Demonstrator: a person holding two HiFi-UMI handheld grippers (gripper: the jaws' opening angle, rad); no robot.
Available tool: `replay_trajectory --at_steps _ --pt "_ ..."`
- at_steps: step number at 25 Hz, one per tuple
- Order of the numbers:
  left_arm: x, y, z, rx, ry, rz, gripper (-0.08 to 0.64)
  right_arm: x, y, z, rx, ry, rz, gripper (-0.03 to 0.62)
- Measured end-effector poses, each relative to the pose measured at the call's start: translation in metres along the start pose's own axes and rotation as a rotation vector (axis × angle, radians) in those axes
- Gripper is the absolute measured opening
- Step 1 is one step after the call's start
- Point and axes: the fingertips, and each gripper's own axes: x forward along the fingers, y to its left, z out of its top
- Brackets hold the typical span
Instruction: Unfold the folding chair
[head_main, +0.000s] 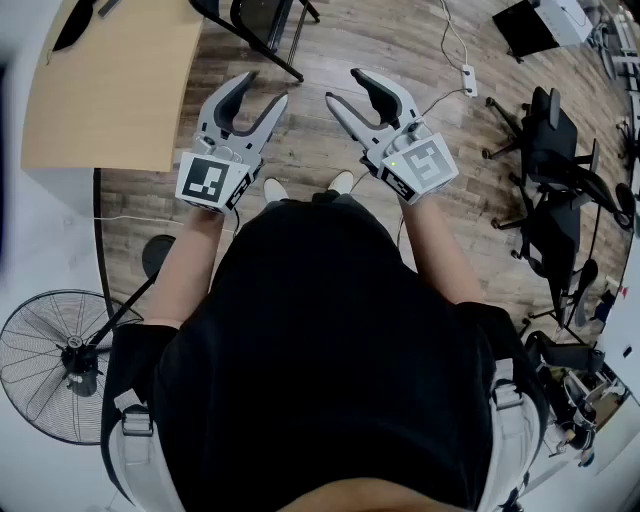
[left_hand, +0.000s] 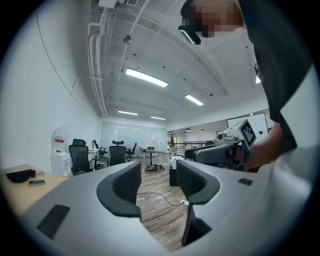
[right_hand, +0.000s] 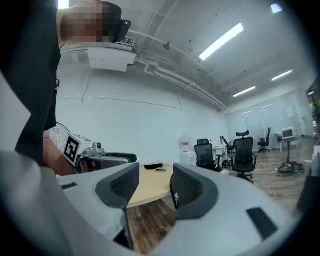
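Observation:
The folding chair (head_main: 262, 22), a black metal frame, stands on the wood floor at the top of the head view, a short way beyond both grippers. My left gripper (head_main: 262, 92) is held level in front of the body, open, with nothing between its fingers. My right gripper (head_main: 343, 88) is beside it, also open and empty, angled toward the left one. Only floor and room show between the dark pads (left_hand: 125, 186) in the left gripper view. The right gripper view looks past its pads (right_hand: 189, 191) to the table; a thin black bar, perhaps chair frame, crosses there.
A light wooden table (head_main: 110, 90) stands at the upper left, with a black pouch and a phone on it (right_hand: 152, 166). A floor fan (head_main: 60, 362) is at the lower left. Black office chairs (head_main: 555, 170) stand to the right. A power strip and cable (head_main: 466, 78) lie on the floor.

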Motion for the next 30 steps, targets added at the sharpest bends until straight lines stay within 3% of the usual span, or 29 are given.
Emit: replay_trajectory --at_steps 17,30 --pt "0.009 -0.021 0.007 -0.012 -0.008 0.015 0.215 -0.024 -0.013 0.003 0.027 -0.017 0.0 0.198" --pt "0.062 -0.052 0.011 0.023 0.015 0.066 0.215 -0.058 -0.066 -0.004 0.01 -0.024 0.037 0.198"
